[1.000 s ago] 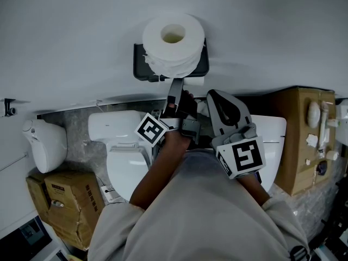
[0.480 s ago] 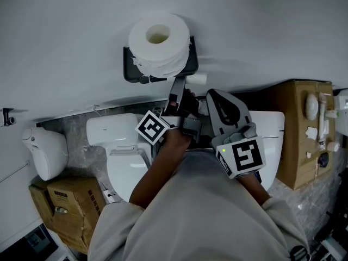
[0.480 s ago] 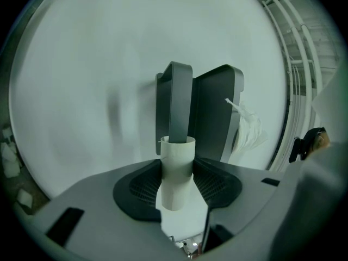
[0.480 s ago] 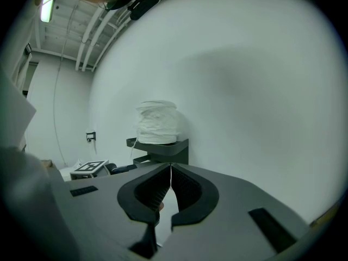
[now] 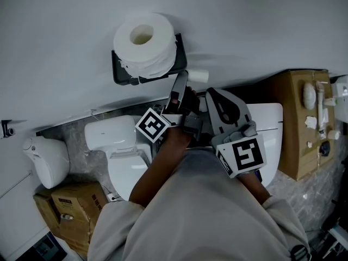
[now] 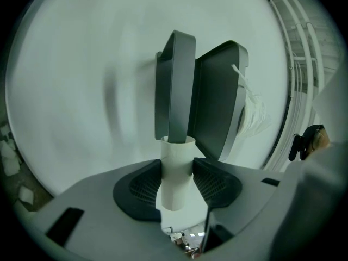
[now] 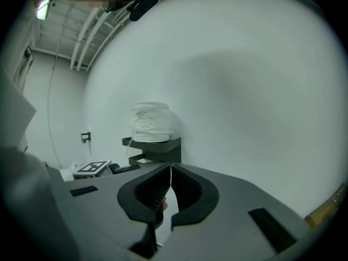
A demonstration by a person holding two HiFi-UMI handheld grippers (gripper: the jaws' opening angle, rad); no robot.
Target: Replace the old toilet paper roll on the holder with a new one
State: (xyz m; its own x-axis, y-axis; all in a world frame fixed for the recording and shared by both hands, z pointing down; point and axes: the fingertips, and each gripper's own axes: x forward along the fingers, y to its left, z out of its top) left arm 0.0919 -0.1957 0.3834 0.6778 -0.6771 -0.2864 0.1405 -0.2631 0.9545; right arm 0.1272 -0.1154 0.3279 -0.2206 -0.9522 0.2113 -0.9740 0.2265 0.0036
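A full white toilet paper roll (image 5: 144, 42) stands on end on top of the black wall holder (image 5: 122, 74). My left gripper (image 5: 185, 80) is shut on a bare white cardboard tube (image 5: 197, 76), held just right of the holder and below it. In the left gripper view the tube (image 6: 176, 167) stands upright between the dark pads (image 6: 142, 186), with the holder (image 6: 217, 107) close behind. My right gripper (image 5: 213, 95) is beside the left one, shut and empty; in its own view the jaws (image 7: 171, 174) meet below the roll (image 7: 151, 122) and holder (image 7: 159, 147).
A white wall fills the upper part of the head view. Below it stand a white toilet (image 5: 122, 151), another white fixture (image 5: 48, 152) at the left, a second white tank (image 5: 269, 125) and cardboard boxes (image 5: 296, 124) (image 5: 64, 216). The person's arms and body fill the lower middle.
The holder and roll have slid left in the head view. My left gripper with the tube now sits further right of the holder; the right gripper has stayed shut.
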